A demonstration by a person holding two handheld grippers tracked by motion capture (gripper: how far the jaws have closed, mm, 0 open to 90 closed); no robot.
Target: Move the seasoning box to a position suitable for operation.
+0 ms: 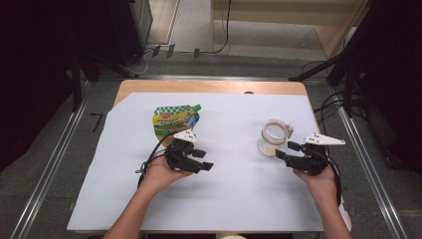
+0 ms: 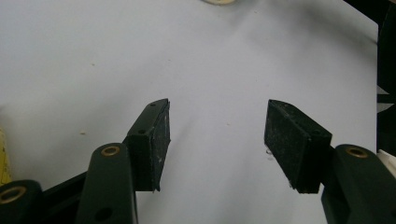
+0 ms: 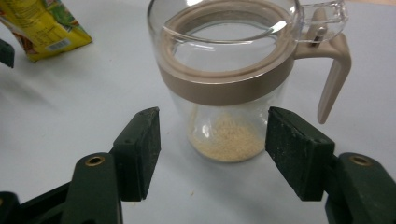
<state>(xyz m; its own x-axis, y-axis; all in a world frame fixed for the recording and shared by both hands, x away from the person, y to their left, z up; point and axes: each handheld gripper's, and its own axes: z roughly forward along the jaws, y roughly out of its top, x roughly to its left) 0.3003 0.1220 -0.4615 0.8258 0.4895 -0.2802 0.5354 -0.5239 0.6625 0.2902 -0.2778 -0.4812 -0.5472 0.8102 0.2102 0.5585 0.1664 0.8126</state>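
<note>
I have my right gripper [image 1: 285, 151] at the right of the high view, just below and beside the glass jar [image 1: 272, 137], with its jaws spread wide and holding nothing. In the right gripper view the same gripper [image 3: 212, 140] frames the jar [image 3: 224, 79] from the bottom of the frame: the jar stands upright in the middle of the picture, just past the two black pads [image 3: 144, 144], its lower part seen between them, and I cannot tell whether either pad touches the glass. The jar has a beige band around its neck, a beige handle [image 3: 331, 70] sticking out at the upper right of the frame, and a thin layer of pale grains [image 3: 226, 140] at its bottom. My left gripper [image 1: 203, 160] sits at centre left of the high view, just below the green and yellow pouch [image 1: 174, 121], which lies flat on the white sheet [image 1: 234, 199] with its green cap toward the upper right. In the left gripper view that gripper [image 2: 217, 135] also has its jaws released and well apart, with only the bare white sheet [image 2: 140, 46] between them. The pouch [image 3: 42, 28] also shows at the upper left corner of the right gripper view, well apart from the jar.
</note>
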